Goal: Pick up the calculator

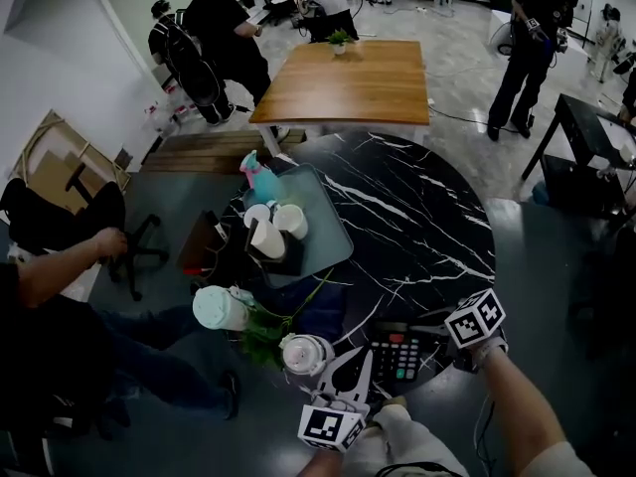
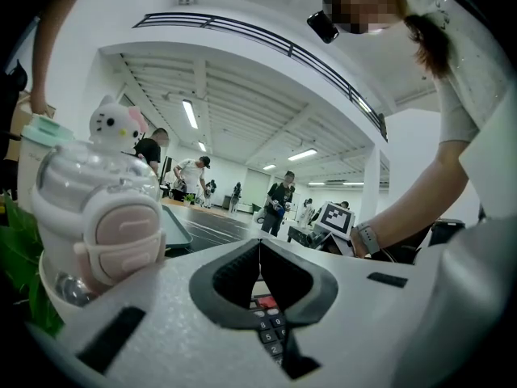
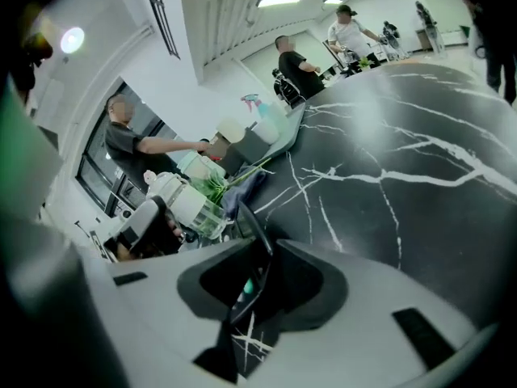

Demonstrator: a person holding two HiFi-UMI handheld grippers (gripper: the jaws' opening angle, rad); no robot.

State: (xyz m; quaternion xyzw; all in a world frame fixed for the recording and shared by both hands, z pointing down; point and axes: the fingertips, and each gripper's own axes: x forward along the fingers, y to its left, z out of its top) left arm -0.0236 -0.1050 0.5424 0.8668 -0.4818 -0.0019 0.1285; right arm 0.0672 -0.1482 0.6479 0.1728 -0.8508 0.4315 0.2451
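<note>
The calculator (image 1: 397,354) is a dark slab with grey and red keys, near the front edge of the black marble table (image 1: 417,227). My right gripper (image 1: 440,341) comes at its right side. In the right gripper view the calculator's thin edge (image 3: 252,257) stands tilted between the jaws, and the right gripper (image 3: 266,253) is shut on it. My left gripper (image 1: 356,364) sits at the calculator's left side, jaws closed together. In the left gripper view the keys (image 2: 269,323) show just below the left gripper's (image 2: 259,245) meeting pads.
A Hello Kitty bottle (image 1: 303,354) stands right beside the left gripper, with a green plant (image 1: 263,336) and a mint-lidded cup (image 1: 221,308) further left. A glass tray (image 1: 328,237) with cups (image 1: 273,229) lies behind. A seated person's arm (image 1: 60,266) is at left.
</note>
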